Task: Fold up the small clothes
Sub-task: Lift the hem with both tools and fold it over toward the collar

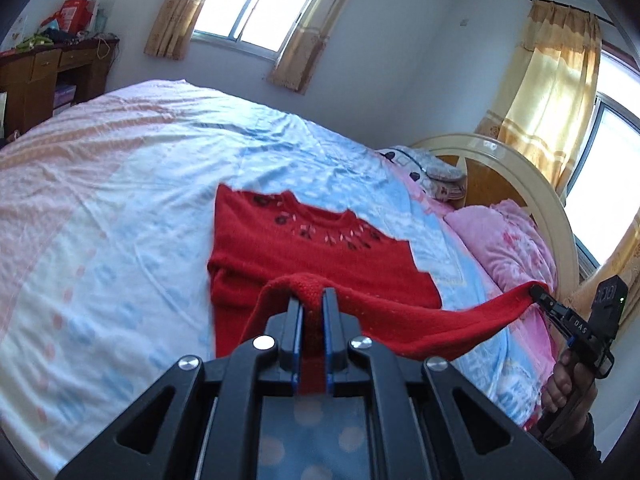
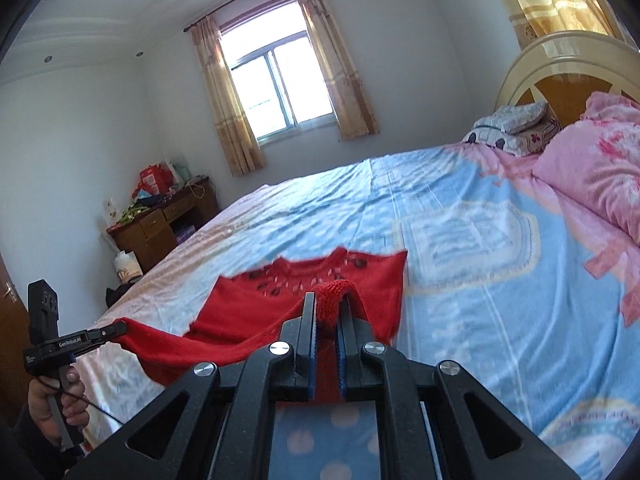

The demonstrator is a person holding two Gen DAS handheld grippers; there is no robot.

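Here, both tongs (image 1: 313, 300) (image 2: 327, 304) gripping red sweater (image 1: 312, 252), seemingly hem

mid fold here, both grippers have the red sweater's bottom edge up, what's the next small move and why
Probably carry the hem forward toward the neckline. The left gripper and right gripper are each shut on the red sweater, its hem hanging between them while the upper half lies flat on the bed.

Lighting: daylight, bright. Src: windows (image 1: 256, 4), (image 2: 280, 84), both blown out to white, no detail thru glass. Curtain (image 1: 552, 92) backlit, glowing yellow. Shadows: soft, faint on bed sheet (image 1: 120, 200). Distortion: heavy fisheye, walls and bed edges bowed, black vignette at corners. Blur: slight motion smear on sheet pattern; near claw parts soft.
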